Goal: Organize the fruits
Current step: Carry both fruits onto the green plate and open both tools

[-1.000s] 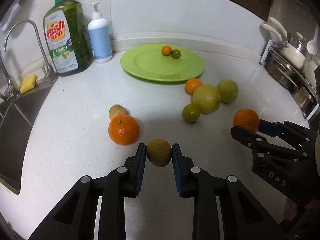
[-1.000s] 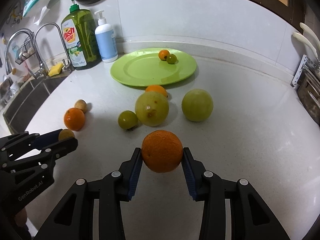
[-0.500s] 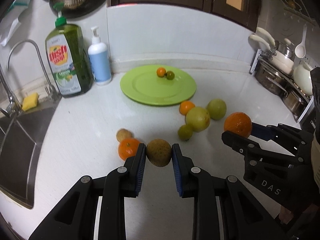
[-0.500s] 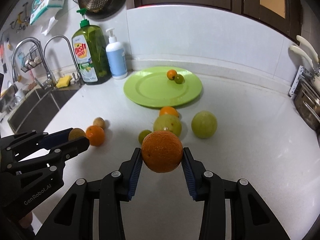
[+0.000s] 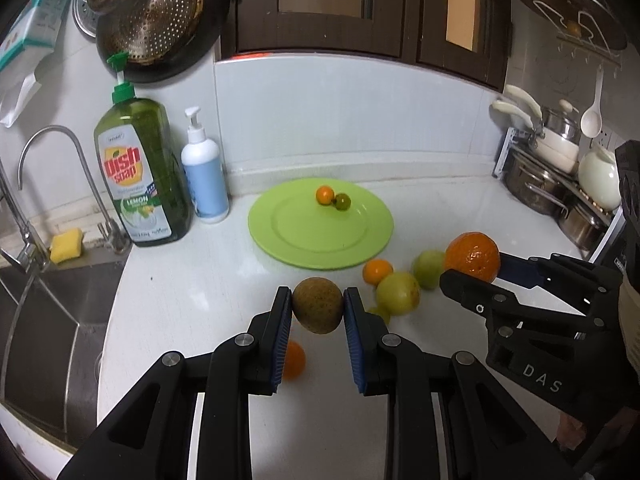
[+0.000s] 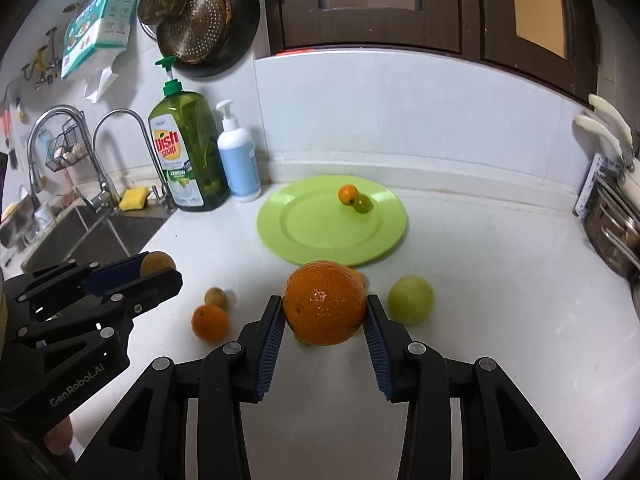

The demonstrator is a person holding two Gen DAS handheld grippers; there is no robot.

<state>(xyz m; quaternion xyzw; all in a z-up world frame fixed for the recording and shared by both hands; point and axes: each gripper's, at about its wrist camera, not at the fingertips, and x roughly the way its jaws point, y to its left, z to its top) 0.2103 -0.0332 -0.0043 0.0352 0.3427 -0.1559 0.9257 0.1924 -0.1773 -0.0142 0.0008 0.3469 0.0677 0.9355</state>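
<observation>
My left gripper (image 5: pixel 318 306) is shut on a brown kiwi (image 5: pixel 318 305) and holds it above the white counter. My right gripper (image 6: pixel 325 308) is shut on a large orange (image 6: pixel 325 303), also lifted; it shows in the left wrist view (image 5: pixel 473 256) too. A green plate (image 5: pixel 304 240) lies at the back with a small orange (image 5: pixel 324 195) and a small green fruit (image 5: pixel 342 201) on it. Loose on the counter are a mandarin (image 6: pixel 210 322), a small brown fruit (image 6: pixel 216 297), two yellow-green fruits (image 5: pixel 398 293) (image 6: pixel 411 300) and a small orange (image 5: pixel 377 271).
A dish soap bottle (image 5: pixel 140 176) and a white pump bottle (image 5: pixel 205 176) stand at the back left. A sink (image 5: pixel 44 320) with a tap and yellow sponge (image 5: pixel 66 245) is at the left. A rack with pots (image 5: pixel 560 184) is at the right.
Both grippers have risen higher above the counter with their fruit still held. The loose fruits and plate look smaller and lower in view; they have not moved.
</observation>
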